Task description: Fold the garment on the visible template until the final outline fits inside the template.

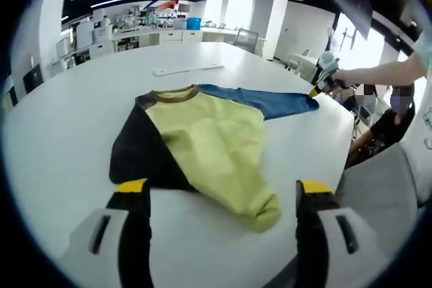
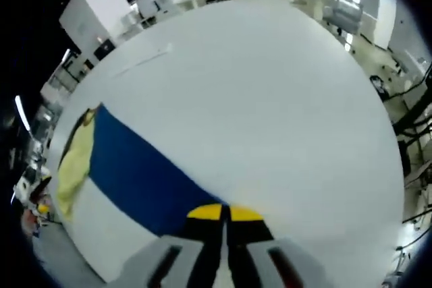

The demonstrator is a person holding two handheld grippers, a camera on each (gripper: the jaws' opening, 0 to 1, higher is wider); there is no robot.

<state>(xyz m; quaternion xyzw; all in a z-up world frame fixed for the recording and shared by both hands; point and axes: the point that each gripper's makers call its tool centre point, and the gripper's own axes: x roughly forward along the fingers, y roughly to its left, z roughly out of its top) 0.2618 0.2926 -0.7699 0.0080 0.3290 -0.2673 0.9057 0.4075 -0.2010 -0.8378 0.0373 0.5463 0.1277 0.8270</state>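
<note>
— So how would that garment have handled?

— Softly, I'd judge. It looked like a light knit top, limp and easily dragged, with nothing stiff in it. It lay flat near the middle of the white worktop, yellow-green body in front, a black panel on its left, a brown collar at the far edge, and the blue sleeve stretched out to the right.

— Where should one have taken hold?

— At edges and ends, I'd say: a cuff, a hem corner, a shoulder seam. Pinching the middle would only have bunched it. The right gripper was at the end of that sleeve; its yellow-tipped jaws stood together with the blue cloth running right up to them, so it seemed to be pinching the cuff, though the contact itself was hidden.

— And the left gripper?

— Open, jaws well apart and hovering at the near edge, holding nothing. The hem of the near yellow-green sleeve lay between them, just beyond.

— Any template lines visible?

— None that I could make out on the worktop. A flat white strip lay beyond the collar.

— Any brand, label, writing?

— Nothing legible on the garment or the grippers; the background was too small to read.
</note>
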